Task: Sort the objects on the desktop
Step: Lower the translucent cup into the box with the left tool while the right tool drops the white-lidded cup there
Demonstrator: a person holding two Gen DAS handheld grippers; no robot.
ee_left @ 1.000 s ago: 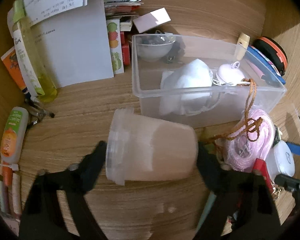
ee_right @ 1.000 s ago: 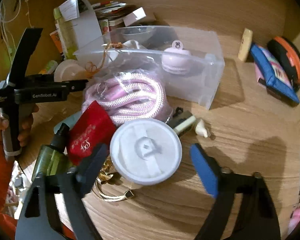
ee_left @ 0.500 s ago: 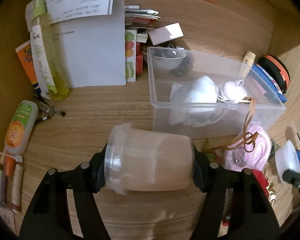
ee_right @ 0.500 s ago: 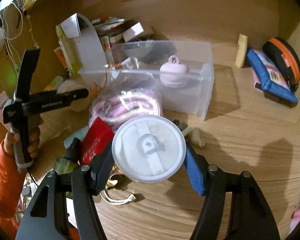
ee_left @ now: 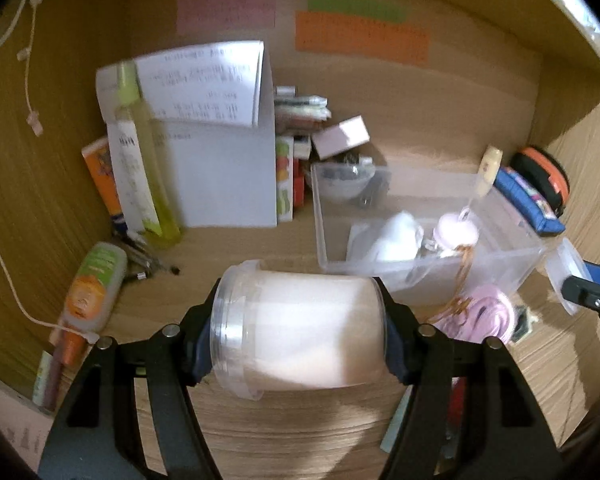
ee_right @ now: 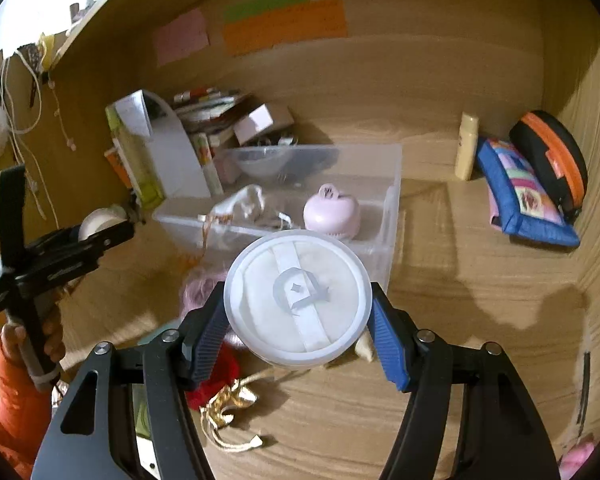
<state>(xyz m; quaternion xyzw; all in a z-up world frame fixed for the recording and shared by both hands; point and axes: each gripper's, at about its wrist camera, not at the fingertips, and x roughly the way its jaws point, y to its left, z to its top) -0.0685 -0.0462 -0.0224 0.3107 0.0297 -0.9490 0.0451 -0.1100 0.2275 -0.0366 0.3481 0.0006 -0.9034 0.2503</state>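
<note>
I note both grips now made and lifted off the desk (ee_left: 284,440): left gripper (ee_left: 298,334) clamped on the frosted jar (ee_left: 300,328), right gripper (ee_right: 298,314) clamped on the white puff lid (ee_right: 298,298), both previously lying between open jaws.

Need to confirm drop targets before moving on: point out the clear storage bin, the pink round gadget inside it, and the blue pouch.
clear storage bin (ee_right: 394,184), right wrist view, right end wall.
pink round gadget (ee_right: 332,212), right wrist view, domed body.
blue pouch (ee_right: 520,188), right wrist view, patterned top face.
</note>
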